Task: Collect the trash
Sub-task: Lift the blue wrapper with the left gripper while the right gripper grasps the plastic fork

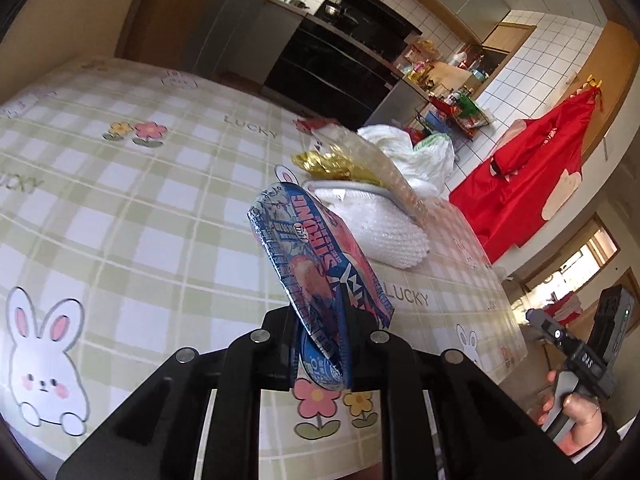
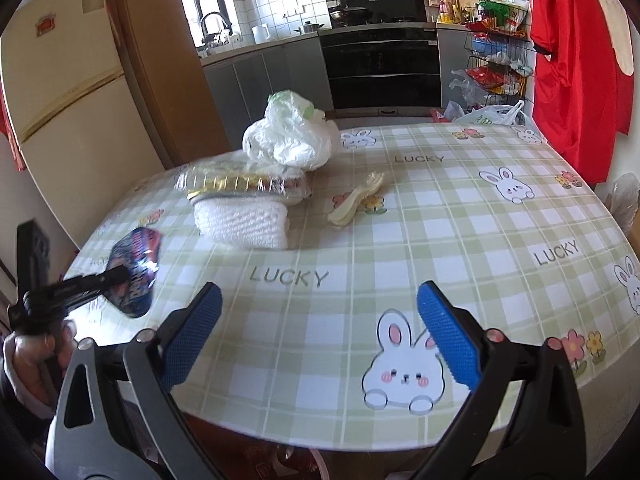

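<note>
My left gripper [image 1: 322, 320] is shut on a blue and pink snack wrapper [image 1: 308, 256], which stands up from the jaws above the checked tablecloth [image 1: 140, 208]. The right wrist view shows that gripper [image 2: 120, 276] at the left with the wrapper [image 2: 138, 248] lifted off the cloth. My right gripper [image 2: 320, 300] is open over the table's near edge, with nothing between its blue pads [image 2: 446, 336]. Further back lie a white bubble-wrap block [image 2: 244, 222], a clear tray with gold foil [image 2: 240, 182], a crumpled white plastic bag [image 2: 292, 136] and pale plastic cutlery [image 2: 356, 200].
A red apron [image 2: 572, 64] hangs at the right by the table's far corner. A cream fridge [image 2: 68, 92] and a wooden door frame stand to the left. Grey cabinets, a black oven [image 2: 380, 68] and a wire rack of packets [image 2: 496, 52] lie beyond the table.
</note>
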Demonstrator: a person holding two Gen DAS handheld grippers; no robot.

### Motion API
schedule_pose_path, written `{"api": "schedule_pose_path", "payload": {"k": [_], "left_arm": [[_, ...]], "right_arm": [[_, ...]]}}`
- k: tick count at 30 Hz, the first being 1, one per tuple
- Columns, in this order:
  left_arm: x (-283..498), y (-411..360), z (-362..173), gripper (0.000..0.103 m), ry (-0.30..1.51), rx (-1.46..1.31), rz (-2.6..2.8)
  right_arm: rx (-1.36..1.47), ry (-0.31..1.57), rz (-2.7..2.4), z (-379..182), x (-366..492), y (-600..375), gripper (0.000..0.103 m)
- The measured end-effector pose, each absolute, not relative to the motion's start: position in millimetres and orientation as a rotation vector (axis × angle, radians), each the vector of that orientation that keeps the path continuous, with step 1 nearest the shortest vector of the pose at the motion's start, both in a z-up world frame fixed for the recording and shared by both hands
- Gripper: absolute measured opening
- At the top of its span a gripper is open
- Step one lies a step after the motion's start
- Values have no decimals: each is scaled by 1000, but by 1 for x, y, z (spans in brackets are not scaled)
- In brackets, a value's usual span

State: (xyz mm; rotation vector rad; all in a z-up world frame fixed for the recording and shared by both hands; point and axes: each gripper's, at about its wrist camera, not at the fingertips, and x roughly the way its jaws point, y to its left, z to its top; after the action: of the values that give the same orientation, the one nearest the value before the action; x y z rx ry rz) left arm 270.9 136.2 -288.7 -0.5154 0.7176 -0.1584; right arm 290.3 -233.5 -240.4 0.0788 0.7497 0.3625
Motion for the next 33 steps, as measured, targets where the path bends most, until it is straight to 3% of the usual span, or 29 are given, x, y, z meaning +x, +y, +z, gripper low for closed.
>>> {"api": "schedule_pose_path", "payload": {"k": [2, 6, 13, 17, 33], "left_arm": [[265, 144, -281, 16, 684, -494, -116], [256, 153, -266, 16, 625, -442, -53], [244, 166, -254, 16, 561, -406, 36], [243, 174, -253, 16, 562, -405, 67], [246, 183, -257, 16, 564, -389, 125]], "right_arm": [[67, 743, 357, -242, 307, -231, 77], [21, 785, 334, -254, 350, -219, 62], [32, 857, 283, -278, 431, -201, 61], [41, 926, 245, -299, 468, -190, 35], [26, 1004, 88, -335, 509, -172, 36]]}}
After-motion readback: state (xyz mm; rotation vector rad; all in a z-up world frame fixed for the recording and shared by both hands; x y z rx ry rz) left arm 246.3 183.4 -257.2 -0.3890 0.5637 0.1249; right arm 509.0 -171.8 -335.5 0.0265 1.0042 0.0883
